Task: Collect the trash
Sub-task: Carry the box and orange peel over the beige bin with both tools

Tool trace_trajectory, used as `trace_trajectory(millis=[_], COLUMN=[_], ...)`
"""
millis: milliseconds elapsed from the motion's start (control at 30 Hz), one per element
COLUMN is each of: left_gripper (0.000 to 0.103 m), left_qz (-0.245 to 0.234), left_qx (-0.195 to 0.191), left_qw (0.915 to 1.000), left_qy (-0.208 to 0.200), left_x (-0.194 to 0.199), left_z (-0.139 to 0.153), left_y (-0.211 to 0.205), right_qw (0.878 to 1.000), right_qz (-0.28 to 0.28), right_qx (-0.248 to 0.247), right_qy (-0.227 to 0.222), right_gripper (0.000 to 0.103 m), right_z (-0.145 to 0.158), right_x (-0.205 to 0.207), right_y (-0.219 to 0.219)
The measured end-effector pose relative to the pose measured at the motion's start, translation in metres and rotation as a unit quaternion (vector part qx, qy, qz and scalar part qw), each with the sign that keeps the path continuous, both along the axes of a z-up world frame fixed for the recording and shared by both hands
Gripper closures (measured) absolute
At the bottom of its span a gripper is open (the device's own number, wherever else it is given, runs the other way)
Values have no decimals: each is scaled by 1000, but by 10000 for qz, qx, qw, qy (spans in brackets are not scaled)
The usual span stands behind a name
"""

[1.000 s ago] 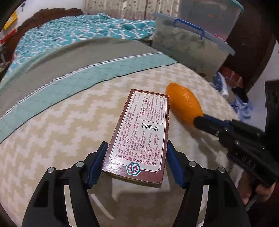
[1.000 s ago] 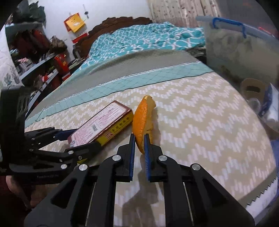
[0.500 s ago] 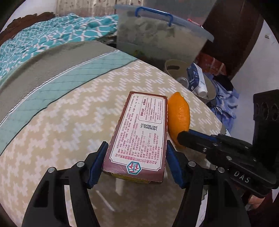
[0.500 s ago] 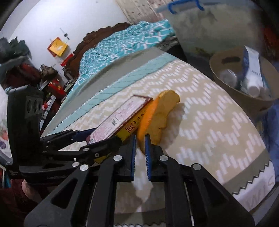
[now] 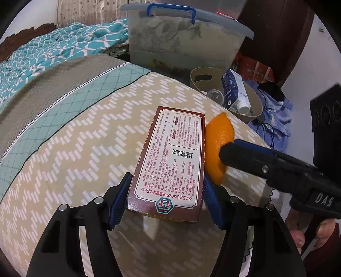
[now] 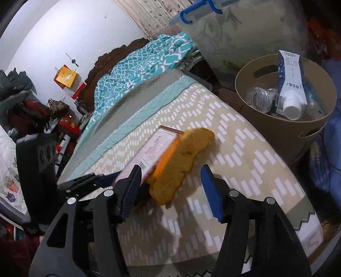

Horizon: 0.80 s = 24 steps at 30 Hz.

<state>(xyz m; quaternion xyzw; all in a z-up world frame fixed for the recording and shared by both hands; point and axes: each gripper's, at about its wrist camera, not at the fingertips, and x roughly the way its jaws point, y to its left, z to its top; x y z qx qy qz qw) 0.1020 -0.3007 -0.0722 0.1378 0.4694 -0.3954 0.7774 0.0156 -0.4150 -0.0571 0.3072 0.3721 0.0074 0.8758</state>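
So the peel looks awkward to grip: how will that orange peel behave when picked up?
The orange peel looks thin and curved, so probably light and bendy. Its waxy skin may slip. With the right gripper opening, it leans on the box.

a beige bedspread (image 5: 70, 170) with a white zigzag pattern is spread over the bed, bordered by a teal quilted band (image 5: 85, 93) and a grey strip (image 5: 53, 72). a crumpled teal-and-white blanket (image 5: 53, 46) is seen further back, against a dark carved headboard (image 6: 106, 57). a large translucent storage tub (image 5: 181, 42) with a blue handle (image 5: 170, 9) is placed beside the bed. blue fabric (image 5: 275, 119) is heaped on the floor. a yellow packet (image 6: 66, 77) is hung on the white wall.
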Motion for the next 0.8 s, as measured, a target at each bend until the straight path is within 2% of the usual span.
trace_trajectory(millis=[67, 100, 133, 167, 233, 433, 600, 700, 800], left_gripper=[42, 42, 42, 43, 43, 44, 44, 44, 44], left_qz=[-64, -110, -156, -168, -213, -299, -523, -710, -847], left_qx=[27, 23, 14, 39, 59, -273, -487, -651, -577], left_qw=[10000, 9999, 9999, 9998, 9997, 9984, 9970, 9947, 9941], left_qy=[-44, -42, -31, -51, -85, 406, 302, 372, 353], left_x=[-2, -3, -4, -4, -5, 16, 27, 41, 52], left_z=[-1, -1, 0, -1, -1, 3, 18, 24, 24], left_y=[-5, -8, -10, -11, -15, -33, -73, -111, -149], right_qw=[9998, 9995, 9993, 9991, 9983, 9965, 9946, 9936, 9933], right_qz=[40, 92, 101, 74, 16, -420, -782, -911, -1018], right_qx=[187, 292, 342, 417, 587, 650, 426, 261, 103], right_qy=[-8, 17, 100, 62, -36, -324, -541, -608, -543], right_gripper=[43, 54, 77, 78, 86, 92, 92, 92, 92], right_z=[-4, -8, -12, -14, -16, -9, 5, 13, 16], right_x=[5, 8, 11, 10, 8, -4, -3, 12, 28], right_y=[-4, -5, -6, -8, -14, -45, -85, -113, -139])
